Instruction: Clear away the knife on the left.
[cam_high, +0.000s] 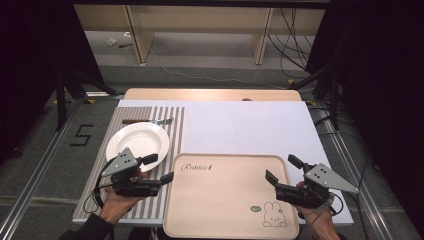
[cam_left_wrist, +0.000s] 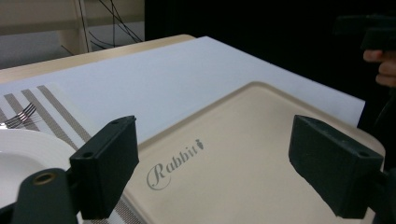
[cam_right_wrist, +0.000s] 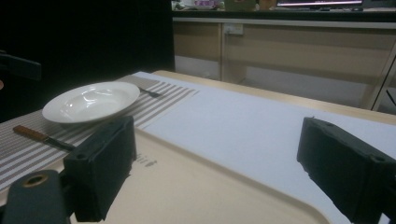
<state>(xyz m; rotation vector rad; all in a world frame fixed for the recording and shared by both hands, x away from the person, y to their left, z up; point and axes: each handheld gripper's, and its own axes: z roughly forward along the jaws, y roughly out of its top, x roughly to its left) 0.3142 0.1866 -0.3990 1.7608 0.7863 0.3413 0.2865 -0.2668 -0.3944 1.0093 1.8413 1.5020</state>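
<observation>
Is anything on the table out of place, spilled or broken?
Nothing stands out. The white plate and fork lie on the striped placemat, and the beige tray is bare. Both grippers, left and right, are open.

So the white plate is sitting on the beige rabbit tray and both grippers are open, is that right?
Not quite. The white plate sits on the striped placemat, left of the rabbit tray, as the high view shows. The tray holds nothing. Both the left gripper and right gripper are open.
</observation>
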